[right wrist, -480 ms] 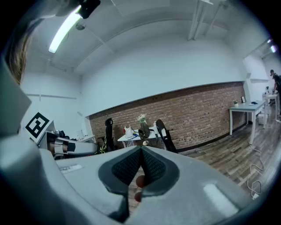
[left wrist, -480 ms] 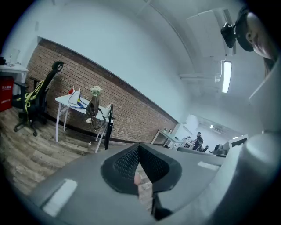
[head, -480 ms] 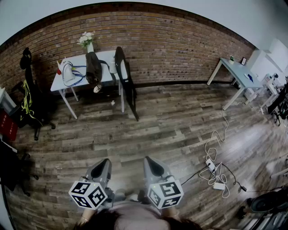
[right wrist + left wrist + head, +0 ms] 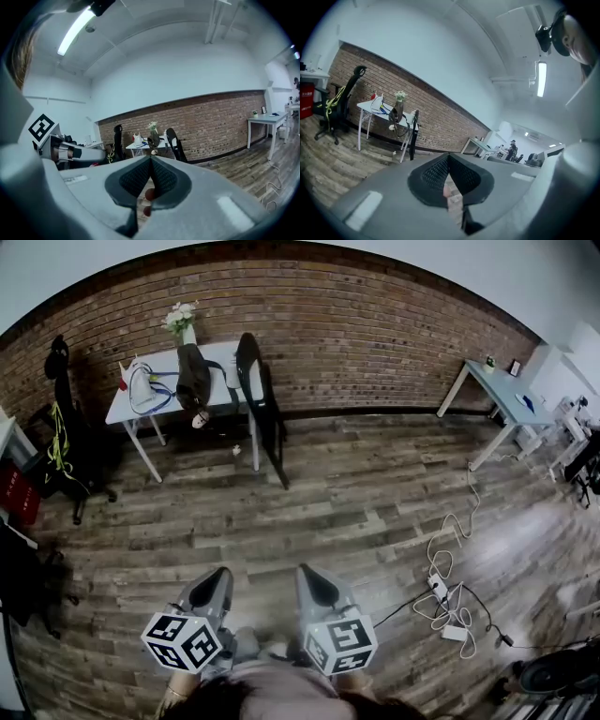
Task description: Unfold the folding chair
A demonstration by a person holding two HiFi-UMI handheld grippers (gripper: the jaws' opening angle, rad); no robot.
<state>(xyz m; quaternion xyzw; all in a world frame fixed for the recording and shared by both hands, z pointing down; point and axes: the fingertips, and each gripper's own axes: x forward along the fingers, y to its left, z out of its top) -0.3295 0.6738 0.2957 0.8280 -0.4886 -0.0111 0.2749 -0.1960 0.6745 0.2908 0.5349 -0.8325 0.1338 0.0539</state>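
Left claw (image 4: 449, 157) is pressed fully together with nothing between its pads, right claw (image 4: 150, 162) the same, jaws tight and empty. Both sit side by side at near edge of head view, pointing slightly down toward far wall, each with its marker cube toward the person. Folding chair (image 4: 260, 397) is black, folded flat, standing far across the room and leaning on the right end of a white table (image 4: 217, 355) against the brick wall (image 4: 375, 324); well apart from both claws. Only wooden floor (image 4: 328, 502) planks lie between claws and chair. On the table: vase of white flowers (image 4: 180, 322) at far edge, a white item with blue cable (image 4: 145, 390) at left, a dark bag (image 4: 194, 376) draped over the front edge just left of the chair. Black office chair (image 4: 58, 427) stands left of the table. Second table (image 4: 502, 395) at far right. Power strip and white cables (image 4: 444, 587) lie on the floor near right, off the straight line to the chair.
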